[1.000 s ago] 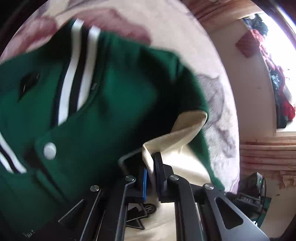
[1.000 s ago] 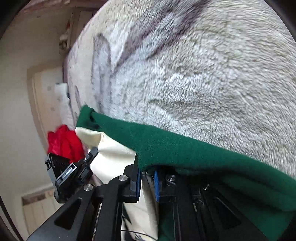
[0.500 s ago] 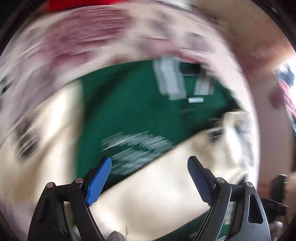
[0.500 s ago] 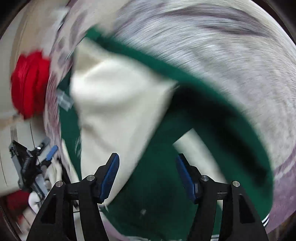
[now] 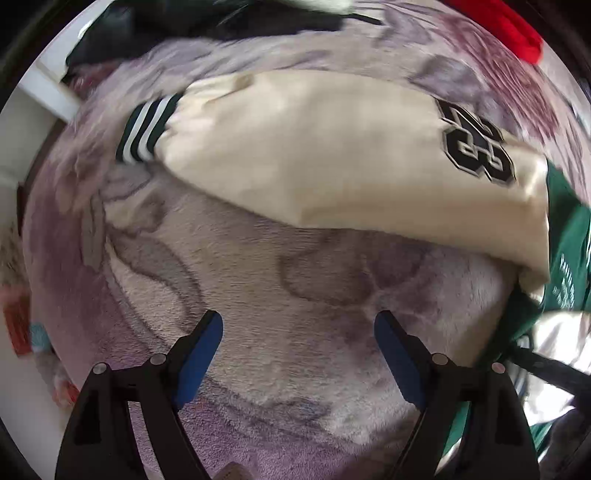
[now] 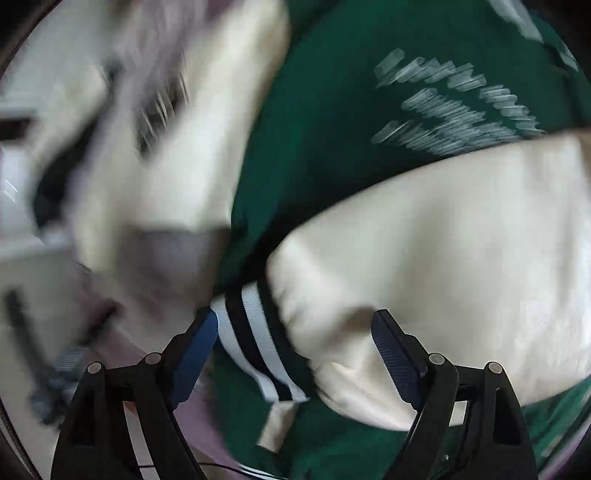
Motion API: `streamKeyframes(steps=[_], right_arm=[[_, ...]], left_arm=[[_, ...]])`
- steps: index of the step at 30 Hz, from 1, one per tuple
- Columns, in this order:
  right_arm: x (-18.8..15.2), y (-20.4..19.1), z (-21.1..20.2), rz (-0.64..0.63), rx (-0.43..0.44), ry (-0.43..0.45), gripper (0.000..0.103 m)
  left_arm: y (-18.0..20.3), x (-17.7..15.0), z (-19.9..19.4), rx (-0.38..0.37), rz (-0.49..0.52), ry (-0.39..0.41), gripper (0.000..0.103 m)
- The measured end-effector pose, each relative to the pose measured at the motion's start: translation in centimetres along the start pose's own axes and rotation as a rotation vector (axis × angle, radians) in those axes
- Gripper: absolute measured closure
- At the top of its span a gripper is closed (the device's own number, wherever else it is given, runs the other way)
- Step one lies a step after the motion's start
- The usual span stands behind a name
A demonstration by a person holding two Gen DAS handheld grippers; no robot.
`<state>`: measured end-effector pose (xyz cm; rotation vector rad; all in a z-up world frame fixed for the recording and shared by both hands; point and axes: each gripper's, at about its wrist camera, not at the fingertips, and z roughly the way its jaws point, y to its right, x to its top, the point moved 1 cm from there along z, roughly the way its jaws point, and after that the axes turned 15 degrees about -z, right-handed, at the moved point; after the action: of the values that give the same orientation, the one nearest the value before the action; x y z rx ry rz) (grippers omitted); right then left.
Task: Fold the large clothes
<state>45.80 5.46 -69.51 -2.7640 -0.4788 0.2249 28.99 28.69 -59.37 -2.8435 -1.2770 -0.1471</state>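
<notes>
A green varsity jacket with cream sleeves lies on a plush blanket. In the left wrist view one cream sleeve (image 5: 332, 155) stretches across the top, with a striped cuff (image 5: 147, 127) at the left and a black number patch (image 5: 476, 144). My left gripper (image 5: 297, 328) is open and empty over bare blanket, short of the sleeve. In the right wrist view the green body (image 6: 332, 129) and another cream sleeve (image 6: 443, 266) fill the frame. My right gripper (image 6: 293, 328) is open, straddling that sleeve's striped cuff (image 6: 255, 332).
The grey and mauve patterned blanket (image 5: 277, 266) covers the bed. A red garment (image 5: 513, 33) lies at the far right edge, dark clothes (image 5: 221, 18) at the far side. The bed's left edge and floor clutter (image 5: 22, 332) show at the left.
Both grippers were shut on the jacket's fabric a second ago. Both have let go, opened wide and swung away; the jacket now lies on the blanket with its sleeves out.
</notes>
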Motion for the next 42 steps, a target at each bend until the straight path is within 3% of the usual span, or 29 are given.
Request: streamKeyframes(steps=[1,2,3,8,12,14,16,17,19,21,25,26,27,29,30,33,35,38,39,40,42], right_arm=[[0.4,-0.2,0.7,0.002,-0.066,-0.001,0.072],[0.4,-0.5,0.6,0.023,-0.128,0.015,0.076],[0.4,-0.3,0.0,0.057,-0.117,0.031,0.087],[-0.2,1.4,-7.7,0.250,-0.099,0.230,0.090],[5.9,4.0,-11.0,0.280,-0.124,0.340,0.090],[9.1,5.0,-9.8,0.262,-0.081,0.333,0.080],[12.8,6.8,-7.3,0.250,-0.009,0.266,0.062],[13.2,7.5,-6.3,0.275,0.038,0.237,0.059],[12.4,8.5,-6.5,0.296,0.103,0.287,0.034],[10.0,9.1,-7.8,0.293,0.114,0.338,0.029],[4.8,10.3,-8.1,0.327,0.135,0.355,0.029],[3.9,10.7,-7.5,0.338,0.132,0.350,0.029],[2.7,11.2,-7.1,0.350,0.114,0.343,0.029],[1.8,11.9,-5.6,0.374,0.083,0.333,0.029],[0.6,12.7,-5.1,0.401,0.078,0.318,0.029],[-0.9,14.4,-4.2,0.455,0.069,0.317,0.029],[-1.3,15.2,-3.9,0.464,0.038,0.321,0.029],[-1.6,16.1,-3.8,0.460,-0.036,0.304,0.029],[-1.7,16.1,-3.9,0.454,-0.077,0.295,0.027],[-1.7,16.2,-4.0,0.444,-0.116,0.286,0.017],[-1.5,16.1,-4.1,0.418,-0.154,0.279,0.011]], left_arm=[[-0.6,0.4,0.1,-0.022,-0.025,-0.008,0.019],[-1.0,0.7,0.2,-0.036,-0.037,-0.012,0.019],[-1.3,1.0,0.2,-0.060,-0.047,-0.013,0.019],[-2.9,2.8,0.5,-0.104,-0.056,0.004,0.019],[-3.5,4.5,0.5,-0.173,-0.117,-0.010,0.019],[-3.8,5.4,0.7,-0.229,-0.177,-0.037,0.019],[-4.1,5.8,1.6,-0.311,-0.269,-0.089,0.019],[-4.3,6.0,2.4,-0.362,-0.328,-0.127,0.019],[-4.6,6.0,4.8,-0.488,-0.453,-0.241,0.019],[-5.0,5.8,6.5,-0.559,-0.559,-0.296,0.019],[-6.4,7.1,6.4,-0.614,-0.746,-0.224,0.018],[-6.8,7.6,5.6,-0.613,-0.770,-0.159,0.033],[-7.1,8.4,4.4,-0.588,-0.760,-0.079,0.066],[-7.5,10.2,3.4,-0.542,-0.715,-0.010,0.098],[-7.9,11.1,3.2,-0.563,-0.706,0.013,0.099],[-8.1,13.8,3.7,-0.524,-0.620,0.052,0.098],[-7.8,15.2,5.7,-0.519,-0.588,-0.022,0.094],[-8.5,16.2,7.7,-0.616,-0.610,-0.087,0.077],[-8.6,16.4,7.7,-0.635,-0.623,-0.080,0.077],[-8.6,16.5,7.7,-0.634,-0.629,-0.066,0.077],[-8.0,16.6,6.4,-0.576,-0.612,0.019,0.089]])
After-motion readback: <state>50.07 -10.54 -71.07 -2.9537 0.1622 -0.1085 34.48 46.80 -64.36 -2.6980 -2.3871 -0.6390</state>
